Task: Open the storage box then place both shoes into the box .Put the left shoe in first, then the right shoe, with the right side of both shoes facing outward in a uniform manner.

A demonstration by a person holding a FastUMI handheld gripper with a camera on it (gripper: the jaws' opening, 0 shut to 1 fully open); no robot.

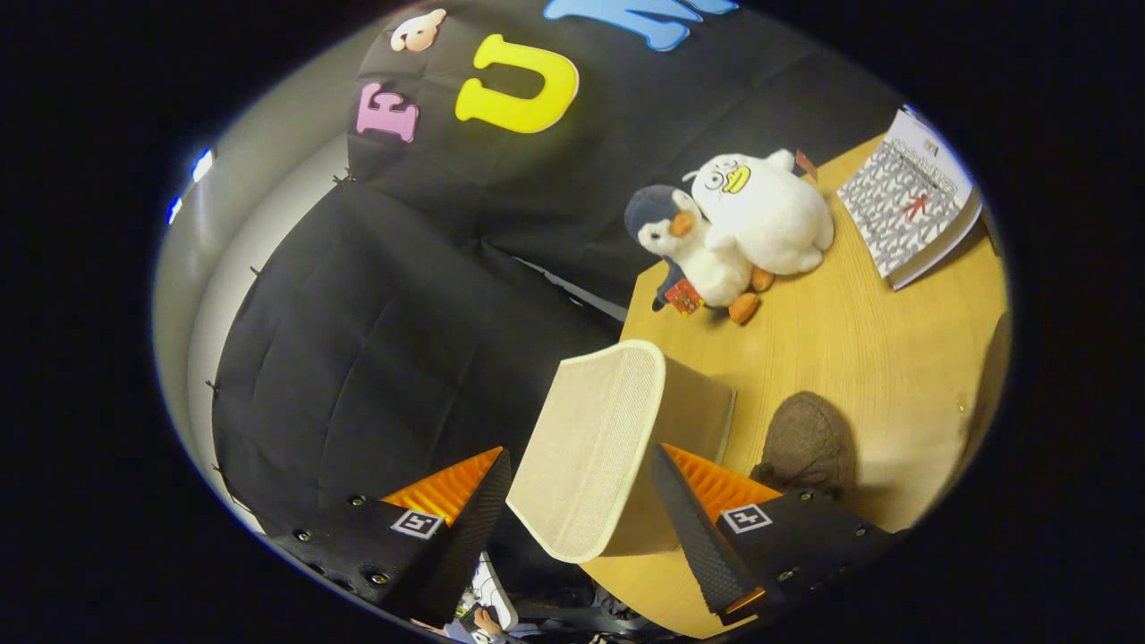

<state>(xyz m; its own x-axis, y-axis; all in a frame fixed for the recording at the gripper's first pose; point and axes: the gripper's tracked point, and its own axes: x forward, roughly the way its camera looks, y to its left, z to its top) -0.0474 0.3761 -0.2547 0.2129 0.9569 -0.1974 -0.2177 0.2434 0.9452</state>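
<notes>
Right between the spread tongs (581,528) stands the beige mesh-fronted fabric storage box (595,447), at the wooden surface's (850,358) near edge; whether either finger touches it is unclear, and its contents are hidden. Just beside it lies a brown shoe (805,443). Two plush penguins (733,228) sit by the far edge.

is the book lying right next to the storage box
No, the book lies at the far side of the table, well beyond the storage box that sits between the open fingers, with two plush toys nearer the box.
</notes>
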